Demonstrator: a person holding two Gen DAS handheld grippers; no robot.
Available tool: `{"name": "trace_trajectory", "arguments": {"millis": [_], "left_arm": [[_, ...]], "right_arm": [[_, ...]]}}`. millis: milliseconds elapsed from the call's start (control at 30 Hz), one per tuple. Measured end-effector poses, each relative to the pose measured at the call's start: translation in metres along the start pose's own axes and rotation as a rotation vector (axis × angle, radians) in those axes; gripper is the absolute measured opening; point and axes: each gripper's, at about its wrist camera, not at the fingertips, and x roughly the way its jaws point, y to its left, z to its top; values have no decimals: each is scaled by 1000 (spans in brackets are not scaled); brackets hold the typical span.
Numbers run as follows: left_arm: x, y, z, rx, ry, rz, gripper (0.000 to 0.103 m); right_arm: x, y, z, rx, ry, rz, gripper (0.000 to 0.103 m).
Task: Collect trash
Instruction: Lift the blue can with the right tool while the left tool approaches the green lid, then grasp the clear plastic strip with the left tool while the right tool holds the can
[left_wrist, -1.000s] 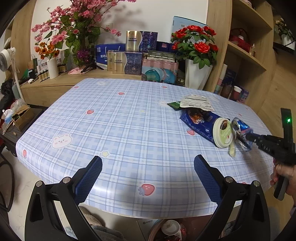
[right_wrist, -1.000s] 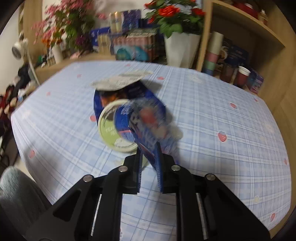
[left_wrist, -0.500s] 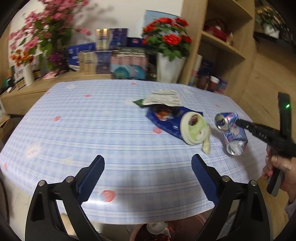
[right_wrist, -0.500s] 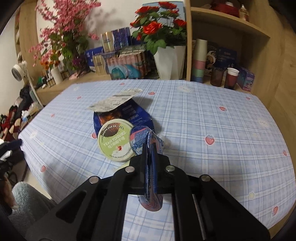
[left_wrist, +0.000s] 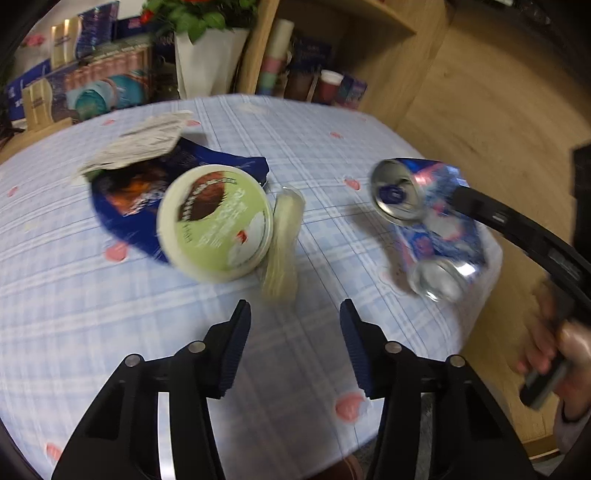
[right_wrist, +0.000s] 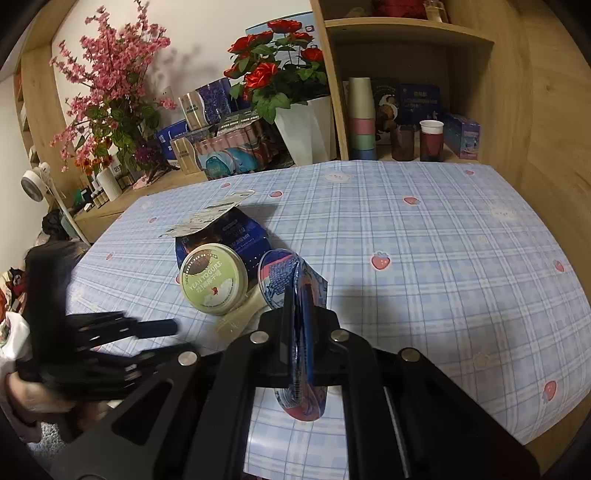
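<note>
Left wrist: crushed can (left_wrist: 428, 225), apparently over table edge (left_wrist: 476, 317), floor beyond.

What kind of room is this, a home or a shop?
Most likely a home dining or living area: a table with a strawberry-print plaid cloth, potted red roses beside it, and wooden shelves holding stacked cups and boxes.

Tabletop (right_wrist: 424, 236): yogurt tub (right_wrist: 213, 278) lying on snack bag (right_wrist: 240, 232), paper wrapper (right_wrist: 207, 216) at the bag's far end. Plastic sleeve (left_wrist: 282, 243) just right of tub. Crushed can (left_wrist: 424, 218) farther right, raised off the tabletop. Flower pot (right_wrist: 306, 129) and shelf (right_wrist: 406, 31) beyond the far edge.
</note>
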Motion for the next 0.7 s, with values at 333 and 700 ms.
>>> {"name": "trace_trajectory", "arguments": {"millis": [333, 700], "left_arm": [[56, 2, 33, -2, 99, 74, 43], [33, -6, 16, 16, 55, 32, 11]], "right_arm": [[-14, -16, -6, 60, -9, 5, 8], [-29, -10, -12, 80, -20, 14, 8]]}}
